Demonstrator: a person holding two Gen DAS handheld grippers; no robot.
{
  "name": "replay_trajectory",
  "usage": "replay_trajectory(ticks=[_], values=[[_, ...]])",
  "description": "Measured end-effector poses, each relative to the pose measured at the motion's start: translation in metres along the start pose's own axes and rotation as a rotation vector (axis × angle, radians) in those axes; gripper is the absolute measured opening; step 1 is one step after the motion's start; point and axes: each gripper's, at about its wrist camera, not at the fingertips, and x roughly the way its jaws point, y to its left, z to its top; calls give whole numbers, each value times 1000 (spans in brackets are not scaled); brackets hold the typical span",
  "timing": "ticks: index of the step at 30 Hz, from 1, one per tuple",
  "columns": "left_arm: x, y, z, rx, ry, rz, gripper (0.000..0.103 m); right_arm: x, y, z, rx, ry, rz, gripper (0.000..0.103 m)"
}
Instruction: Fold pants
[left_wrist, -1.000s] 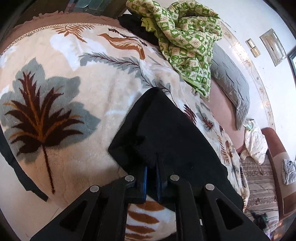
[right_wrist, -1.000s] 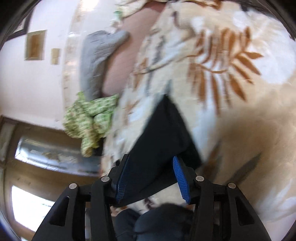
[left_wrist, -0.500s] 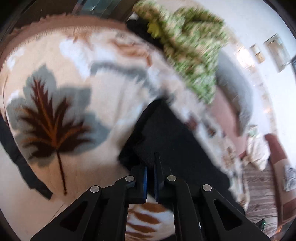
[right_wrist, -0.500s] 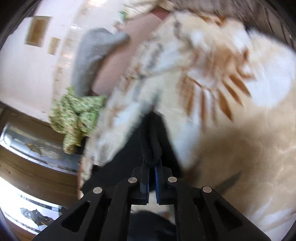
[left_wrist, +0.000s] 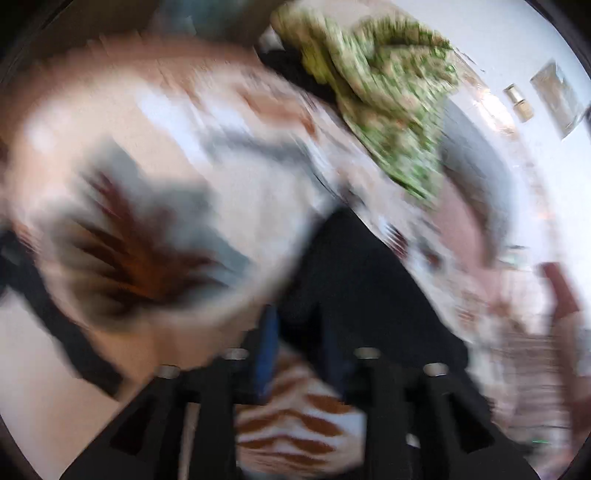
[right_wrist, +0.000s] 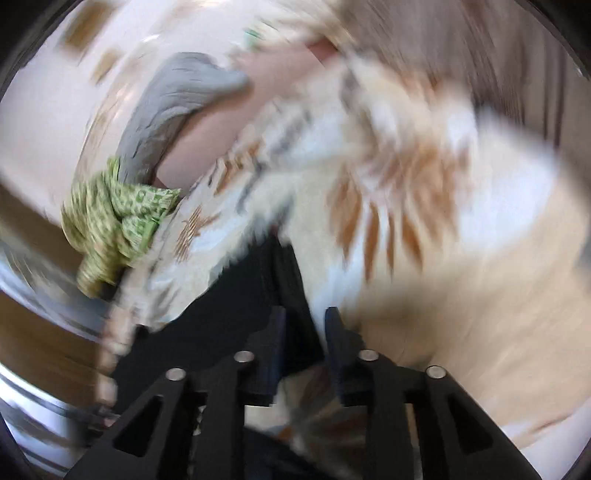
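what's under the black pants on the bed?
The black pants lie on a cream fleece blanket with a brown leaf print, which shows on all visible sides. The part of the blanket directly beneath the fabric is covered; the frames are motion-blurred.

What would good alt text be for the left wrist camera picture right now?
Motion-blurred fisheye view: the left gripper, its jaws opening, hangs over the near edge of black pants lying on a cream blanket printed with brown leaves. A crumpled green patterned cloth sits at the far side, beside a grey pillow.
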Motion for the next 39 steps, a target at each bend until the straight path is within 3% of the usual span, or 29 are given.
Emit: replay_trajectory(ticks=[2,3,5,7,9,11,13,15,17,21,25,29,31,32,34,39], values=[[-31,-16,-4,87,-180,135,50,-11,41,5,-182,-67,-51,32],[-44,-30,-10,158,-263,163,53,-10,58,6,-244,-72,-45,35],[-48,-60,-23,305,-321,147,59,5,114,5,-423,-28,5,38],[-38,-85,-34,426,-295,121,59,31,181,-8,-609,83,139,38],[-21,-103,-45,510,-253,119,55,52,236,-25,-752,136,243,38],[1,-103,-50,511,-183,150,48,73,282,-44,-845,198,367,37],[27,-84,-51,428,-58,175,42,102,317,-59,-882,254,451,32],[26,-76,-51,402,-90,131,43,133,330,-71,-912,281,407,32],[27,-74,-47,417,-82,131,43,183,325,-84,-913,370,273,31],[15,-75,-38,377,-71,85,39,185,313,-84,-858,313,315,32],[-4,-91,-4,346,-143,-36,43,180,309,-91,-881,262,319,33],[32,-107,31,287,-45,-104,43,178,306,-92,-868,245,340,33],[80,-98,40,229,92,-20,41,179,310,-92,-879,226,336,33],[98,-89,42,194,148,7,34,179,309,-93,-883,219,334,33],[109,-76,50,169,109,-19,23,178,308,-94,-882,208,337,33],[106,-63,60,94,133,-53,20,177,310,-92,-881,221,333,34]])
